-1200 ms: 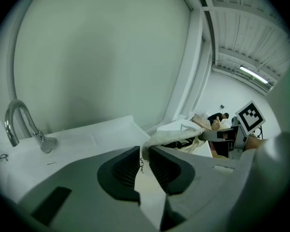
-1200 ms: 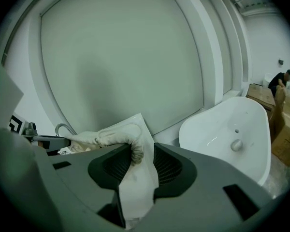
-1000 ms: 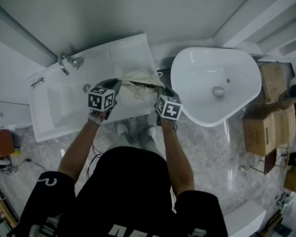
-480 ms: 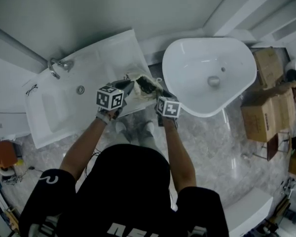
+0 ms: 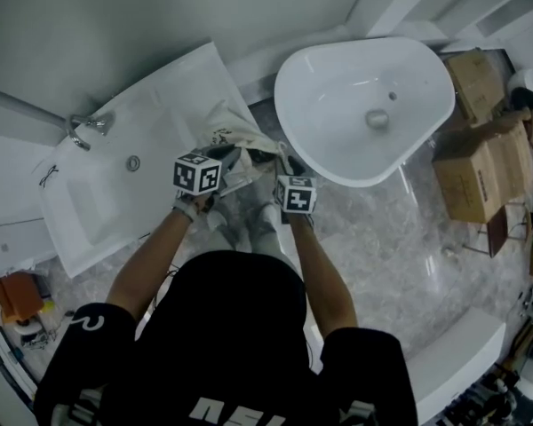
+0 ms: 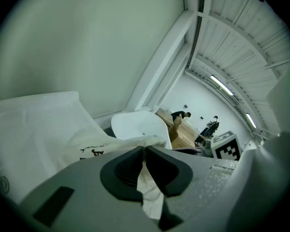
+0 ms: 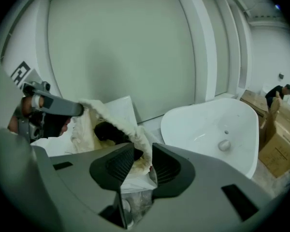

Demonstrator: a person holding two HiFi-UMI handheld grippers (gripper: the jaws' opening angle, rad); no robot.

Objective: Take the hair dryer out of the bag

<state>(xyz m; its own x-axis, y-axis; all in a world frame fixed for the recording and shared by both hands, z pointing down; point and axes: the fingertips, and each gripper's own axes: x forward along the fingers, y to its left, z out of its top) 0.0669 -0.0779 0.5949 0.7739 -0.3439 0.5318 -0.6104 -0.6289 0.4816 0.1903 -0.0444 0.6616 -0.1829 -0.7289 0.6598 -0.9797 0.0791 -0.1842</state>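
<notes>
Floor (image 5: 400, 238): grey, marble-patterned, running under everything.

Two white tubs stand on it. The rectangular bathtub (image 5: 89, 202) is on the left, with a chrome faucet (image 5: 89, 124) at its far rim. The oval tub (image 5: 338, 140) is on the right, with a drain (image 5: 377, 119) in its bottom. A narrow gap keeps them apart.

Cardboard boxes (image 5: 489, 167) are stacked by the oval tub's right side.

We hold a cream cloth bag (image 5: 226, 131) with dark print up in the air over the rectangular bathtub's right end, near the gap between the tubs. Its mouth is pulled wide between our two grippers.

Left gripper (image 6: 144, 151): the jaws are nearly together and pinch a fold of the bag's rim. The cloth runs down between the pads.

Right gripper (image 7: 143, 151): the jaws have just been opening. They now stand part way apart, and the opposite side of the bag's rim lies loosely in the gap between them. We see no firm pinch on the cloth here.

Hair dryer (image 7: 108, 131): still inside the bag. It shows only as a dark shape just below the open mouth, closest to the right gripper's left jaw. Neither gripper touches it.
</notes>
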